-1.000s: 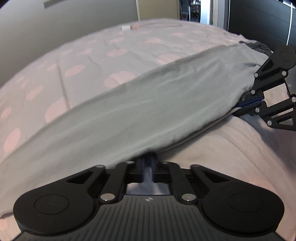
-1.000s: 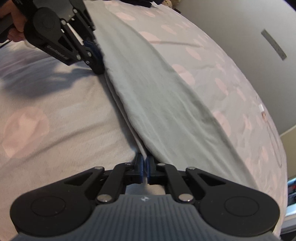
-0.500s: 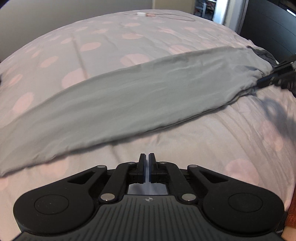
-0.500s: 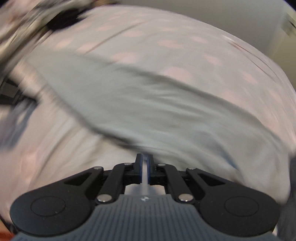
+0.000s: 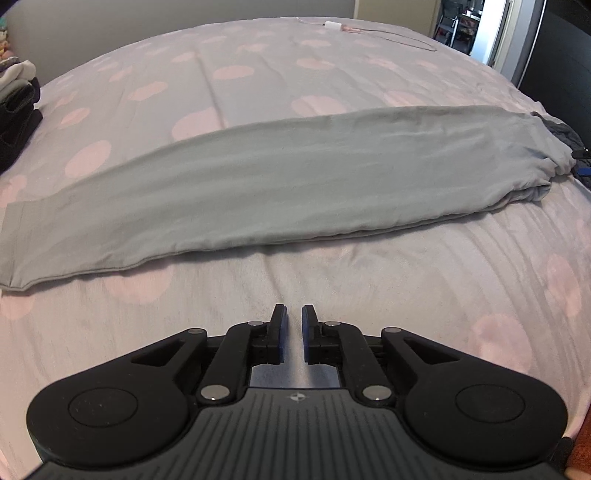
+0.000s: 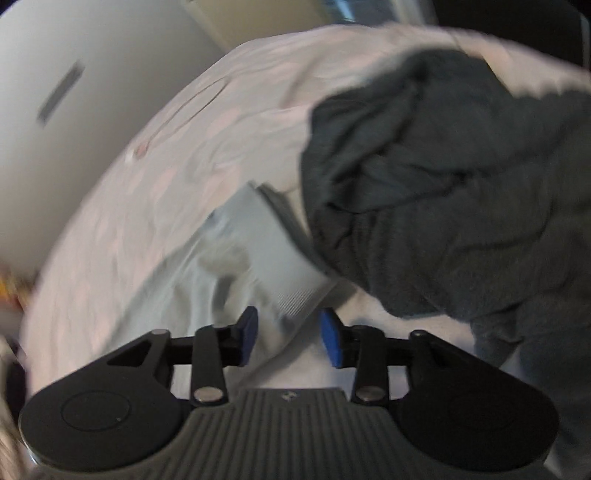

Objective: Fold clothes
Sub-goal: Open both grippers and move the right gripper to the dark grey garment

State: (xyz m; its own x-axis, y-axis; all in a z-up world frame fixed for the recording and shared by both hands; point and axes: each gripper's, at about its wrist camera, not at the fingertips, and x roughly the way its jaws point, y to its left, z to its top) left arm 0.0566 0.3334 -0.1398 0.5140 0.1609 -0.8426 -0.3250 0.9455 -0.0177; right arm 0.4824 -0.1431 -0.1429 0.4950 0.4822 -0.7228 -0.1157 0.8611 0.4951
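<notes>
A light grey garment (image 5: 277,184), folded lengthwise into a long strip, lies flat across the pink-spotted bed cover (image 5: 406,295). My left gripper (image 5: 293,332) hovers over bare cover short of the strip's near edge, slightly open with nothing between its fingers. In the blurred right wrist view, my right gripper (image 6: 290,332) stands wide open at the ribbed waistband end of the grey garment (image 6: 266,251). The band's corner reaches in between the blue pads, and I cannot tell whether it touches them.
A crumpled dark grey garment (image 6: 443,184) lies beside the waistband end, its edge also showing as dark cloth (image 5: 561,131). A stack of folded clothes (image 5: 14,92) sits at the bed's far left. A thin cable with a white plug (image 5: 334,26) lies near the far edge.
Both grippers have let go of the grey garment, which now lies flat. My left gripper drew back from it and opened a little. My right gripper swung round to the waistband end and opened wide.
</notes>
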